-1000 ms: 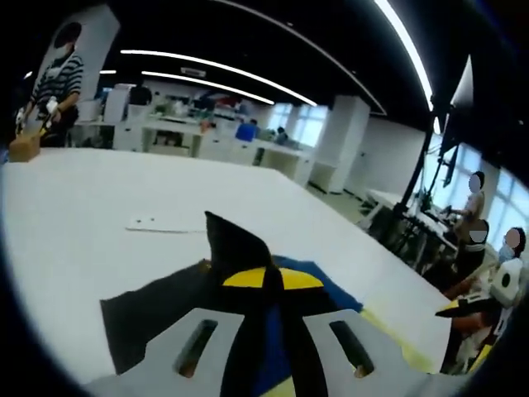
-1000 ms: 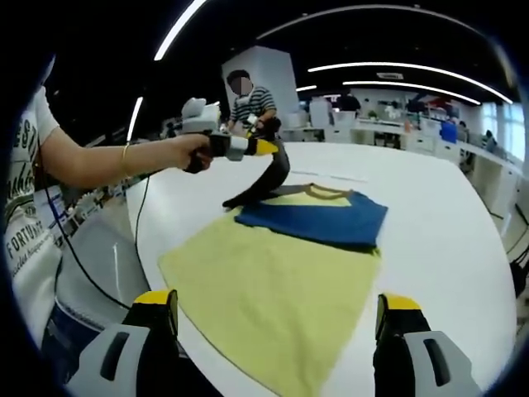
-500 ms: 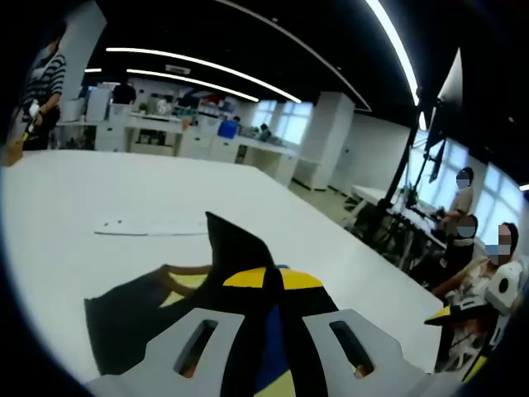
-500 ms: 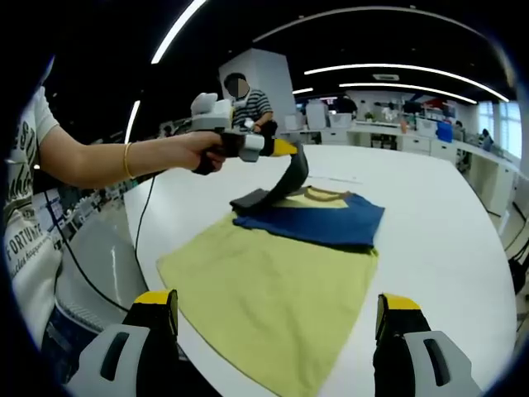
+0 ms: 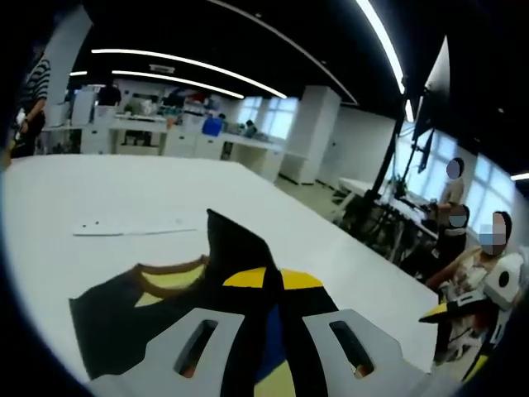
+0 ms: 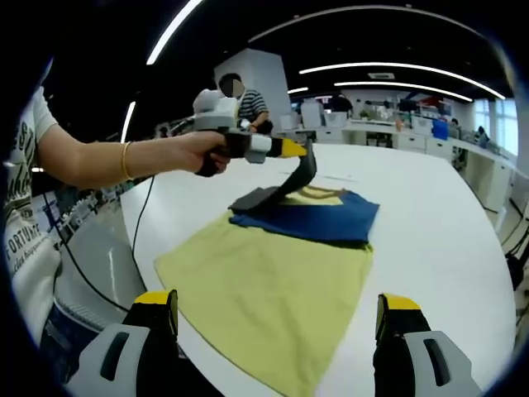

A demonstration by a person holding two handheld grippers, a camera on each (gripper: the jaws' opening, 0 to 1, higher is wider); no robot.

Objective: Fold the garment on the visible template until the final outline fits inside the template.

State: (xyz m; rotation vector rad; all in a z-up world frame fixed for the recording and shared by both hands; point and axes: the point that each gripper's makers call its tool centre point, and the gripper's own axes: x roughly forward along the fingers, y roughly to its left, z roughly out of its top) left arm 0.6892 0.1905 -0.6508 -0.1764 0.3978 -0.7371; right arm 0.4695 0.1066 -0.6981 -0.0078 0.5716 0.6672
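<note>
Black sleeve (image 6: 285, 188) now lifted higher and carried further across the blue-and-yellow garment (image 6: 273, 273), left tool (image 6: 299, 150) clamped on its end. Garment lies flat on the white worktop (image 6: 430, 223). Right tool (image 6: 277, 322), jaws wide apart, hangs near the garment's yellow hem (idle). Sleeve fold underway; rest judged unfolded.

An open-plan office or lab hall. Long light strips (image 6: 397, 68) run across a dark ceiling at 12 o'clock. Rows of white desks (image 6: 388, 136) stand at 1 o'clock beyond the big white table (image 6: 438, 215). White columns (image 5: 318, 136), windows (image 5: 273, 124) and tripod stands (image 5: 388, 174) line the far side, with people seated at 3 o'clock.
</note>
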